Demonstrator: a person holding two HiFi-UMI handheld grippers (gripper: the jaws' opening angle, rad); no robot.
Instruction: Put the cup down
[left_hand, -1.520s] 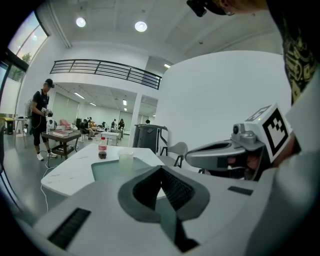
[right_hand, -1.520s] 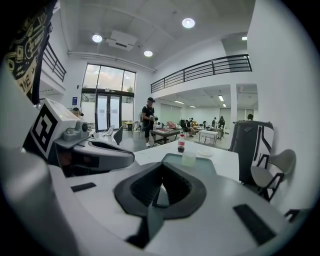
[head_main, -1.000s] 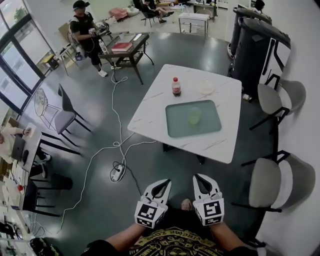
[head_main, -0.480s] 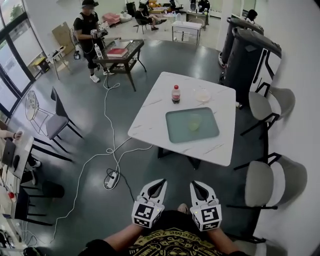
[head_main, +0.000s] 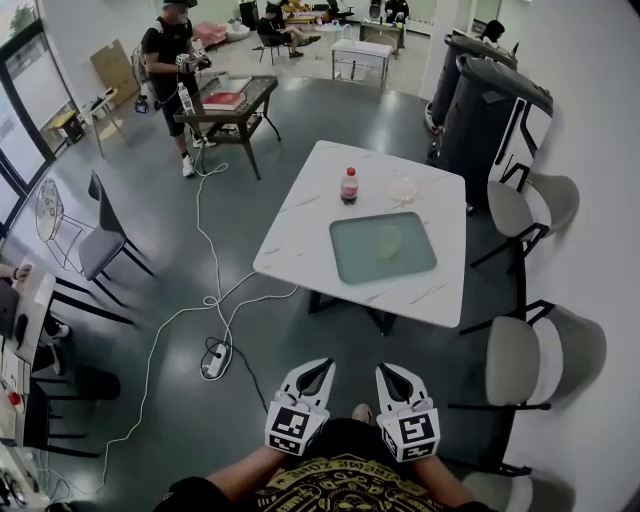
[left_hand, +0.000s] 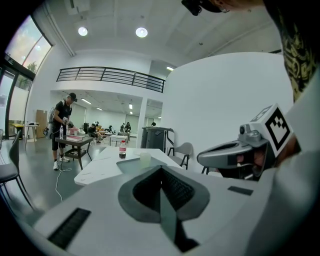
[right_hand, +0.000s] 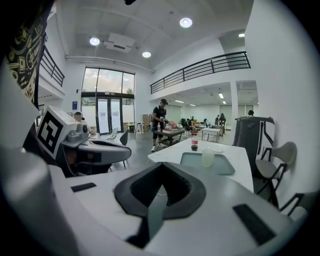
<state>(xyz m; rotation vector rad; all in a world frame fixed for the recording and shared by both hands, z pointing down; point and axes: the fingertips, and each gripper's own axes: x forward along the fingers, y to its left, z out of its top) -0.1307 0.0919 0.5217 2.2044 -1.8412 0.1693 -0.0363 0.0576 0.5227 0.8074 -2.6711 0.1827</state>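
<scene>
A pale green cup (head_main: 389, 240) stands upright on a grey-green tray (head_main: 420, 262) on the white marble table (head_main: 300, 240). No gripper touches it. In the gripper views the cup (left_hand: 145, 159) (right_hand: 207, 157) shows far ahead. My left gripper (head_main: 319, 367) and right gripper (head_main: 388, 370) hang side by side close to my body, well short of the table. Each one's jaws meet with nothing between them, as seen for the left gripper (left_hand: 162, 200) and for the right gripper (right_hand: 159, 200).
A red-capped cola bottle (head_main: 349, 185) and a clear bowl (head_main: 402, 188) stand behind the tray. Grey chairs (head_main: 515, 360) (head_main: 520, 205) line the table's right side. A white cable and power strip (head_main: 215, 360) lie on the floor to the left. A person (head_main: 168, 60) stands by a dark side table.
The table has grown slightly smaller and slid up in the head view as I drew back from it. Both grippers stay shut and keep their place in front of my body.
</scene>
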